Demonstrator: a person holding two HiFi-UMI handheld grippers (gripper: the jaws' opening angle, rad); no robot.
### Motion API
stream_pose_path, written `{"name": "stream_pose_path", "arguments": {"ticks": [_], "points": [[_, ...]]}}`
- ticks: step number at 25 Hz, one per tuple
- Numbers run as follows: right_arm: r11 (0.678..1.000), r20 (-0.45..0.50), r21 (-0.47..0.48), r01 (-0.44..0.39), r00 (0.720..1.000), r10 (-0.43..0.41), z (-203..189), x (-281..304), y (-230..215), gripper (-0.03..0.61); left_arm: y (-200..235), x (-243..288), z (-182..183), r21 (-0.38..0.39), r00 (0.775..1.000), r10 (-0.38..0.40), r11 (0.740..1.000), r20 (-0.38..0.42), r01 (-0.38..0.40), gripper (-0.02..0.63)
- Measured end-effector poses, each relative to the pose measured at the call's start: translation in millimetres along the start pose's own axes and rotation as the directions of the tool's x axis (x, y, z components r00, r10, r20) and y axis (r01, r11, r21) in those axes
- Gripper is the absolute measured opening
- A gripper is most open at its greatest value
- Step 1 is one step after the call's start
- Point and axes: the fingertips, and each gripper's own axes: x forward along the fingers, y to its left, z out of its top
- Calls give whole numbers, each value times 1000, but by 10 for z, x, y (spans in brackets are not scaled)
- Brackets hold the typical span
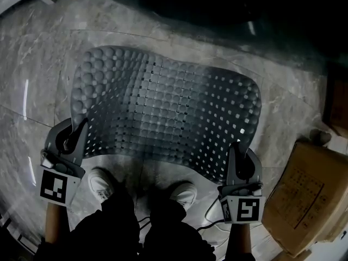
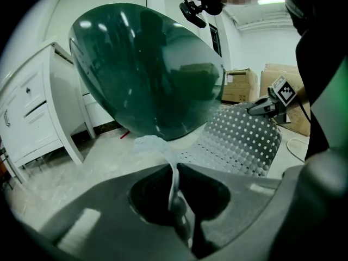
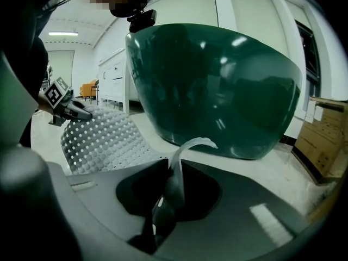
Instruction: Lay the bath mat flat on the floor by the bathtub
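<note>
A translucent grey bath mat [image 1: 163, 107] with bumps and square holes hangs spread over the marble floor [image 1: 38, 97], sagging between my two grippers. Its far edge lies toward the dark green bathtub [image 2: 147, 69]. My left gripper [image 1: 76, 130] is shut on the mat's near left corner. The right gripper [image 1: 239, 147] is shut on the near right corner. In the left gripper view a thin fold of mat [image 2: 173, 173] runs between the jaws. The right gripper view shows another fold of mat [image 3: 176, 170] pinched likewise, with the bathtub [image 3: 217, 86] just ahead.
A cardboard box [image 1: 310, 194] sits on the floor at the right, close to my right gripper. A white cabinet [image 2: 32, 113] stands left of the tub. The person's shoes [image 1: 100, 182] are just behind the mat's near edge, beside a white cable [image 1: 209, 216].
</note>
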Motion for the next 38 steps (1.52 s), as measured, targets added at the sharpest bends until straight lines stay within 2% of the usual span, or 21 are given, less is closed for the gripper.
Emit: {"name": "stream_pose_path", "arguments": {"ticks": [3, 9, 18, 24, 38], "points": [[1000, 25, 22, 20, 999, -20, -47, 28, -38, 60, 21, 20, -81, 24, 1000, 7, 1000, -10, -7, 18], [1000, 16, 18, 23, 1000, -23, -268, 31, -194, 60, 110, 98, -215, 46, 999, 44, 998, -24, -43, 18], [997, -52, 55, 60, 997, -57, -707, 158, -446, 63, 374, 277, -555, 91, 992, 101, 991, -80, -94, 18], [994, -104, 75, 74, 992, -66, -912, 320, -598, 67, 576, 424, -840, 65, 986, 117, 992, -122, -110, 20], [981, -180, 136, 136, 977, -111, -1294, 446, -839, 78, 822, 613, -1182, 49, 976, 113, 993, -184, -106, 21]]}}
